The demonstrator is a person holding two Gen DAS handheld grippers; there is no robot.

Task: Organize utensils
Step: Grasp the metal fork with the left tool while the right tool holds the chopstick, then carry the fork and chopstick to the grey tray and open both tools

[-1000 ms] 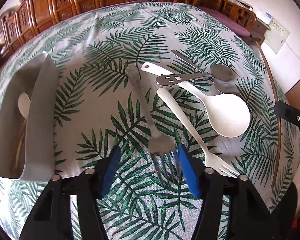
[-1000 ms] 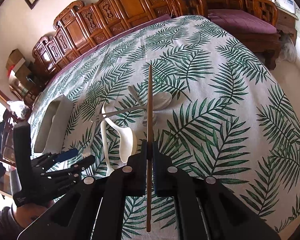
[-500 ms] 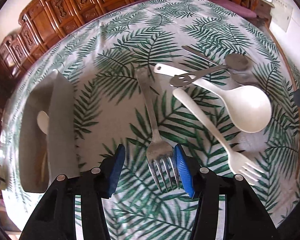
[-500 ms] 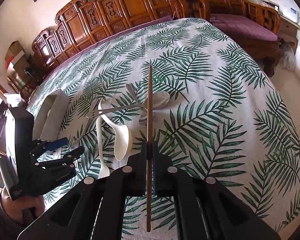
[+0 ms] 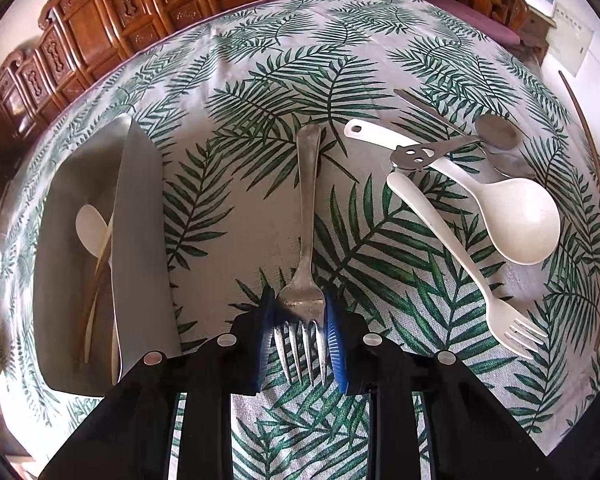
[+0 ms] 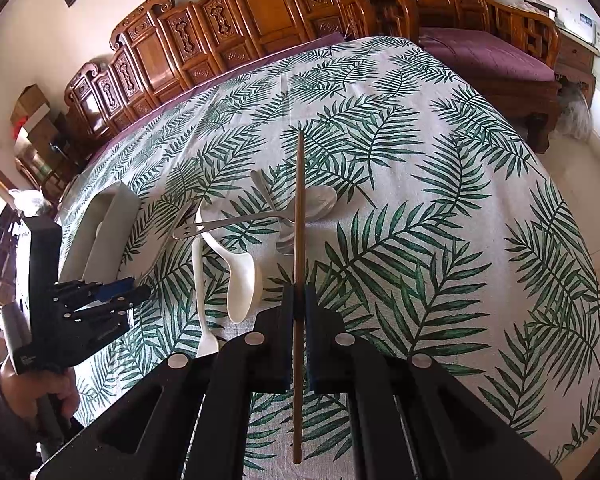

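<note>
Left tongs [image 5: 300, 330] are down on the desk [image 5: 260, 92] with its leaf-print cloth, and the jaws are closing around the head of the metal fork [image 5: 306, 216]; the blue pads [image 5: 332, 332] sit right against the fork's shoulders on both sides, tines pointing back toward the camera and the handle running away across the cloth. The fork lies flat on the desk, between the grey tray [image 5: 140, 248] on the left and the loose pile of cutlery on the right. In that tray, a pale spoon [image 5: 90, 226] and some thin sticks lie lengthwise. Over on the right, a white fork [image 5: 456, 256] lies slanted with its tines near the desk edge, and the big white spoon [image 5: 520, 220] lies just beside it. Across the white spoon's handle rests a metal spoon with a cut-out handle [image 5: 420, 154], and another metal spoon [image 5: 508, 164] is tucked behind the white bowl. Right tongs [image 6: 298, 308] are squeezed tight on a single brown chopstick [image 6: 299, 216], gripped partway along so it sticks out both ahead and back toward the camera, held above the desk over the cutlery pile. From that side a hand [image 6: 40, 384] can be seen gripping the left tongs' handle, low at the left edge, near the tray.
</note>
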